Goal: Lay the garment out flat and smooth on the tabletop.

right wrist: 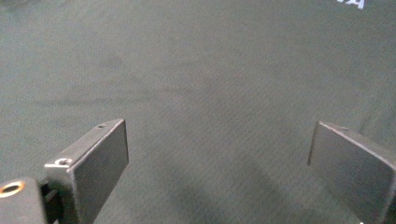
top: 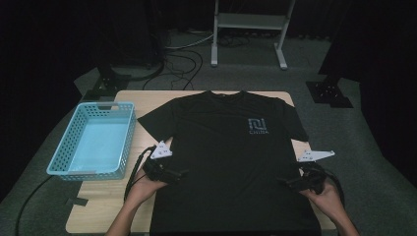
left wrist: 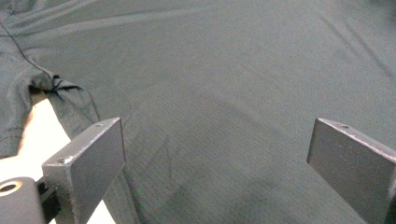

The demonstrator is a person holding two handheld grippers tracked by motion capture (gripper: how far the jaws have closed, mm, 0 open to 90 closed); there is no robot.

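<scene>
Black T-shirt [top: 231, 157] spread flat, front up, over the wooden table [top: 103, 201], collar at the far edge, pale logo on the chest. Left gripper [top: 183, 173] at one side hem, jaws wide apart, gripping nothing. Right gripper [top: 281, 181] at the opposite hem, likewise wide and empty.

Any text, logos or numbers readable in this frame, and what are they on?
Grey square logo mark on the T-shirt chest: a symbol, no letters I can make out.
Short grey word under it: too small and blurred to read.
White letter bottoms at the right gripper view's top edge: cut off, unreadable.
Basket: no text.
</scene>
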